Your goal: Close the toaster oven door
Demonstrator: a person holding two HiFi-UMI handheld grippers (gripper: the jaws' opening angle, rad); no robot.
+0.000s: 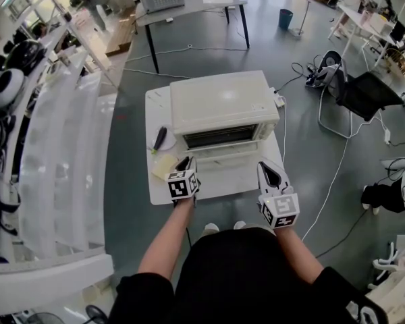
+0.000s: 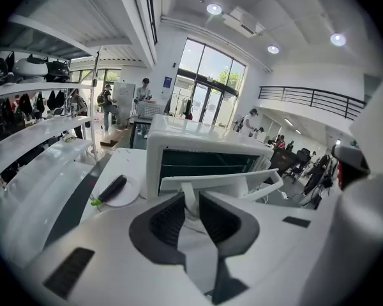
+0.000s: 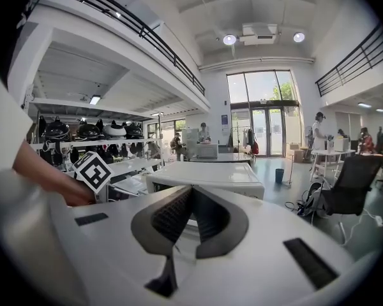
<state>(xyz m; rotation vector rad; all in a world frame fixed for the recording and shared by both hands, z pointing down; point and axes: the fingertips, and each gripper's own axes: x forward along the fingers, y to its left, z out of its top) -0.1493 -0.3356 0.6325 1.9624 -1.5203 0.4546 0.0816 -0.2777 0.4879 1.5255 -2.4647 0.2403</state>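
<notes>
"White box first: where is the toaster oven (image 1: 223, 103)?" my colleague asks.

"On the small white table (image 1: 163, 189) straight in front of me, with its front facing me. Its door (image 1: 219, 155) is not closed. It leans out from the top, and in the left gripper view the dark opening shows above the door's upper edge."

"And your left gripper (image 1: 187, 162)?"

"At the left end of the door. In its own view the jaws are clamped on the door handle (image 2: 225, 180). The pale upright post at the handle's left end sits between the two dark pads (image 2: 168, 218), and the bar runs off to the right from there."

"Right gripper (image 1: 268, 171)?"

"Near the door's right corner in the head view, though I cannot tell from there whether it touches anything. Its own view shows the jaw tips together with nothing between them, and the oven's flat top beyond."

"Anything else on the table?"

"A plate (image 1: 155, 145) sits to the left of the oven with a dark oblong thing (image 1: 160, 137) lying on it. I cannot make out what that is. A pale yellow piece (image 1: 163, 167) lies just beside my left gripper. Off the table, a black chair (image 1: 368, 93) stands on the grey floor to the right, well apart from the oven."
</notes>
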